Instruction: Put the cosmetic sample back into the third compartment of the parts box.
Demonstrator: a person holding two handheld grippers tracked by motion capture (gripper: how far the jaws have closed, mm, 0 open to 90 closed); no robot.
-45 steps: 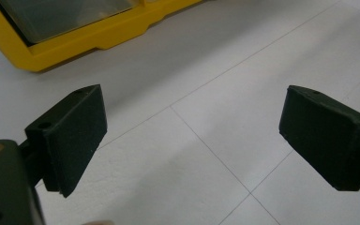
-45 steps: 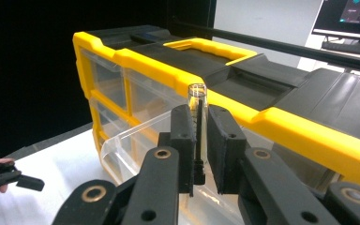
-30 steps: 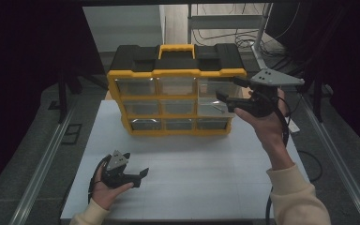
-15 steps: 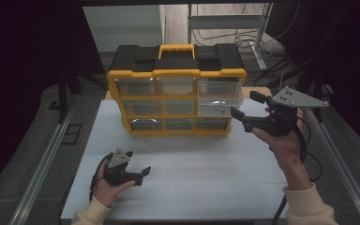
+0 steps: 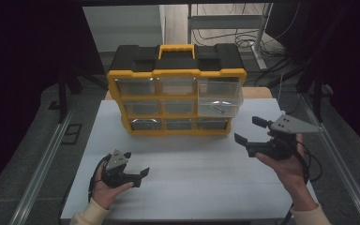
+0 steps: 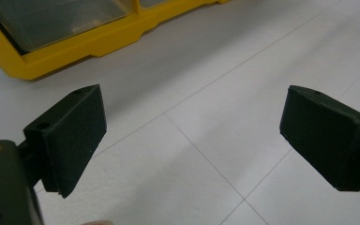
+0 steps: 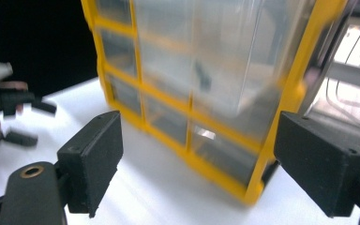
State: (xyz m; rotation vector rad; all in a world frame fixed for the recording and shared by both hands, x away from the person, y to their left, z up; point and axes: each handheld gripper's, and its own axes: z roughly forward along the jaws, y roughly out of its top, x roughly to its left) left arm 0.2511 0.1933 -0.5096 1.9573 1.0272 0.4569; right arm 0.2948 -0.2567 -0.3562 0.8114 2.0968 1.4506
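Your right gripper [image 5: 249, 131] hangs wide open and empty just right of the yellow drawer organizer [image 5: 176, 96], whose top-right drawer [image 5: 219, 97] stands pulled out, holding perhaps a screw. Your left gripper [image 5: 136, 166] rests open, empty, on the white table [image 5: 201, 173].

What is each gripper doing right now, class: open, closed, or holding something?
Left gripper: open, holding nothing, low over the white table.
Right gripper: open, holding nothing, in front of the yellow organizer with one drawer pulled out.
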